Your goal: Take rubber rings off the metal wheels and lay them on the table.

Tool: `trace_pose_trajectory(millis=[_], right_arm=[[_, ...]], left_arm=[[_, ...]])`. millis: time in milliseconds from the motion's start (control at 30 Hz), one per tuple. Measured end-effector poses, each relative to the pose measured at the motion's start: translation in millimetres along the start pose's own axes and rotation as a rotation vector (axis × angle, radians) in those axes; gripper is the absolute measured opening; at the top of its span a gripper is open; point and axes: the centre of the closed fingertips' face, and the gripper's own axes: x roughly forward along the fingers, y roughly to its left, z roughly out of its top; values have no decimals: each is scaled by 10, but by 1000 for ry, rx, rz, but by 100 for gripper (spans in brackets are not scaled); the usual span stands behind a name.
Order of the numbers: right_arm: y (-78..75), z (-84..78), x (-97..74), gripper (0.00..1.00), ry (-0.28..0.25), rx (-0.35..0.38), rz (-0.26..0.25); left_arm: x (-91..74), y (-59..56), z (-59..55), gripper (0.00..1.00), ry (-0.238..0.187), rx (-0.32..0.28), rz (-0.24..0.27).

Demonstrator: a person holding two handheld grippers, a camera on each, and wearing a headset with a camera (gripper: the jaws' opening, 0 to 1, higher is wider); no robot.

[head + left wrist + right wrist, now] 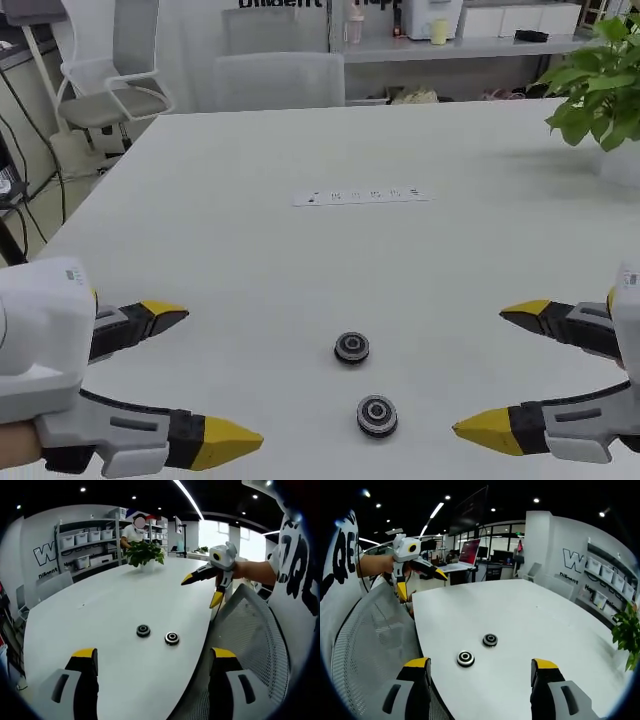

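Observation:
Two small metal wheels with black rubber rings lie flat on the white table (300,150). One wheel (351,347) (143,630) (490,640) is farther from me, the other wheel (377,415) (172,638) (465,658) nearer the front edge. My left gripper (220,375) (152,655) (422,582) hovers open to the left of them, its yellow-tipped jaws wide apart and holding nothing. To the right of the wheels my right gripper (490,372) (479,665) (202,587) is open too, equally wide. Both stand well apart from the wheels.
A leafy green plant (600,85) (144,553) (626,630) stands at the table's far right. A flush socket strip (362,196) sits mid-table. A mesh chair back (250,640) (370,640) is at the near edge, and office chairs (110,70) stand beyond the far left corner.

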Motion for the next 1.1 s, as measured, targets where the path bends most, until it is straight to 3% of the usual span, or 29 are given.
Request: trace_pose_trajectory(millis=[600,900,1100], right_arm=[[-151,-37,162,79,-13,-17,18],[-107,-123,328,78,-5,-30,60],[-65,-174,444,77,0,-32,90]], left_arm=[[284,64,75,87,6,46,-43],[478,54,56,83,5,36,-86],[616,59,-11,81,32,71,-106]])
